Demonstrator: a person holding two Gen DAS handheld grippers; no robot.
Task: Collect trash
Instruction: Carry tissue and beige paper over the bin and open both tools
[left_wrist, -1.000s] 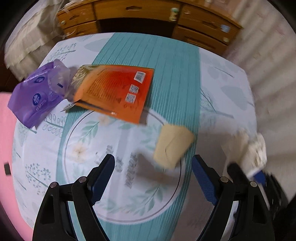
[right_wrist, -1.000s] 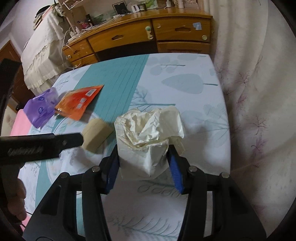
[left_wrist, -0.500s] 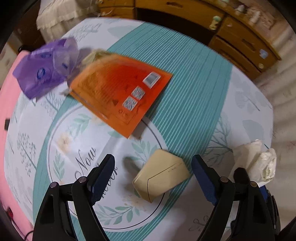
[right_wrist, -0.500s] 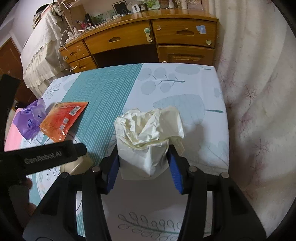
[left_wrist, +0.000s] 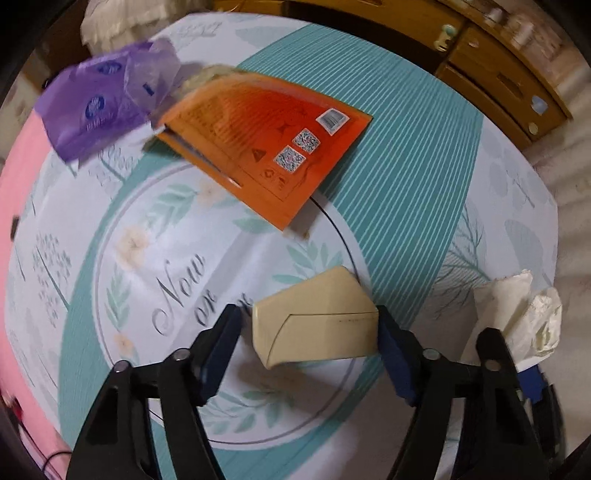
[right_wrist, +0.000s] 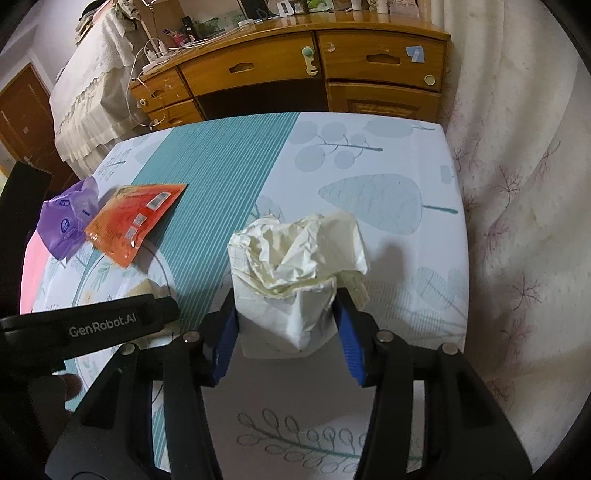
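A cream cardboard box (left_wrist: 314, 317) lies on the table between the fingers of my left gripper (left_wrist: 308, 314), which points straight down. Its jaws are closing: the right pad (left_wrist: 393, 350) is at the box's edge, while a small gap remains at the left pad (left_wrist: 221, 343). My right gripper (right_wrist: 286, 299) is shut on a crumpled white paper bag (right_wrist: 295, 273), also seen in the left wrist view as the paper bag (left_wrist: 517, 317). An orange packet (left_wrist: 266, 147) and a purple wrapper (left_wrist: 99, 110) lie further back on the table.
The table (right_wrist: 369, 177) has a teal and white printed cloth. A wooden dresser (right_wrist: 314, 74) stands behind it and a pale curtain (right_wrist: 517, 221) hangs to its right. A pink surface (left_wrist: 18, 240) borders the table's left side.
My left gripper has come down over the cream box and rolled, and its jaws have narrowed around it. The right gripper drifted a little, still gripping the paper bag.
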